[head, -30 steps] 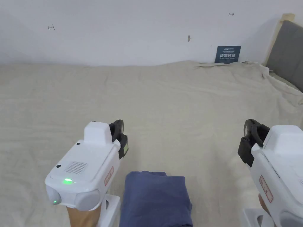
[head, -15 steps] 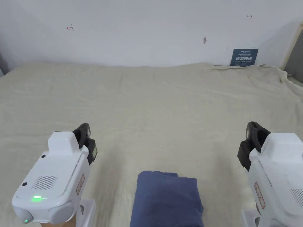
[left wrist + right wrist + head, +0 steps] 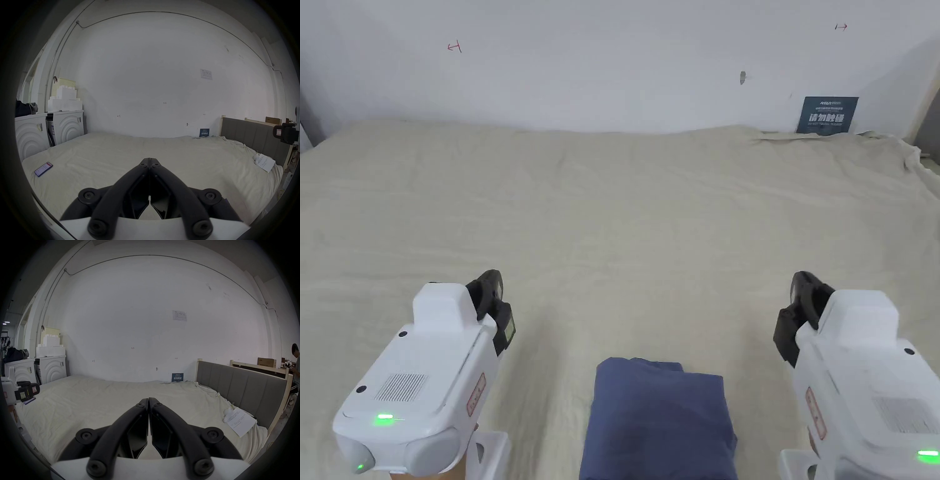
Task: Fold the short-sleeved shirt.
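Observation:
A dark blue shirt lies folded into a compact rectangle on the beige bed sheet, at the bottom middle of the head view. My left gripper is held above the sheet to the shirt's left, and my right gripper to its right; neither touches the cloth. In the left gripper view the two black jaws meet at their tips with nothing between them. The right gripper's jaws are likewise pressed together and empty. Each gripper view also catches the other gripper at its edge, the right gripper and the left gripper.
A phone lies on the sheet's left side and a sheet of paper on its right side. A grey headboard borders the right, white appliances the left. A person stands far right. A blue sign leans on the wall.
The head camera has panned left. Relative to the folded shirt, my left gripper has moved away to the left, and my right gripper has edged closer. Both stay shut.

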Available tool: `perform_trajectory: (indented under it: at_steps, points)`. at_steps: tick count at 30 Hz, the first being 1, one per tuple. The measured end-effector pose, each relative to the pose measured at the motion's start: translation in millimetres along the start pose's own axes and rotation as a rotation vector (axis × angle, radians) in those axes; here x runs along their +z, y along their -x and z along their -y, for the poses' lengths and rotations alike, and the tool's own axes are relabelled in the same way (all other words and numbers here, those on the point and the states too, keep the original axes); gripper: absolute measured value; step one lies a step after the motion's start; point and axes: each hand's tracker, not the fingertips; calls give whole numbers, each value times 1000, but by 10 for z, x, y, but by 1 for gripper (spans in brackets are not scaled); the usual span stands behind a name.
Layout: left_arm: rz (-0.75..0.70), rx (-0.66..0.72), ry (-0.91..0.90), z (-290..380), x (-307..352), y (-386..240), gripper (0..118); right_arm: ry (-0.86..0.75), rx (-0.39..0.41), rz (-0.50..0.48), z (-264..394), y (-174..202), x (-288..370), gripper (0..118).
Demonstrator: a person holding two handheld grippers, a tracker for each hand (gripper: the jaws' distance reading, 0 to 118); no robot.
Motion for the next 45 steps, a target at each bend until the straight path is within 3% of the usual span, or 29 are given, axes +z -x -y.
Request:
perform_trajectory:
  at_steps: [11,21,26,31,34,37,39,41,43,45]
  points:
    - [43,33,126,312,-109,30,0,287,8,-69,1014,409,-457,0]
    - [103,108,286,627,-206,42,0,427,6,-51,1695,558,-540,0]
    - [154,172,415,846,-321,0,0,487,17,-29,2059,564,-597,0]
    - [229,210,520,969,-431,-85,0,431,84,-25,2169,651,-529,0]
    - [274,238,602,1012,-537,-144,0,429,79,-32,2157,623,-526,0]
    - [326,283,692,1069,-686,-195,10,441,67,-40,2133,600,-534,0]
    - [374,298,734,1111,-781,-224,35,445,66,-45,2127,591,-537,0]
    - [420,316,776,1173,-891,-237,74,451,59,-48,2118,581,-546,0]
    - [461,354,835,1259,-1014,-232,94,456,55,-52,2107,573,-550,0]
    - [506,385,909,1331,-1129,-233,99,460,56,-57,2100,564,-555,0]
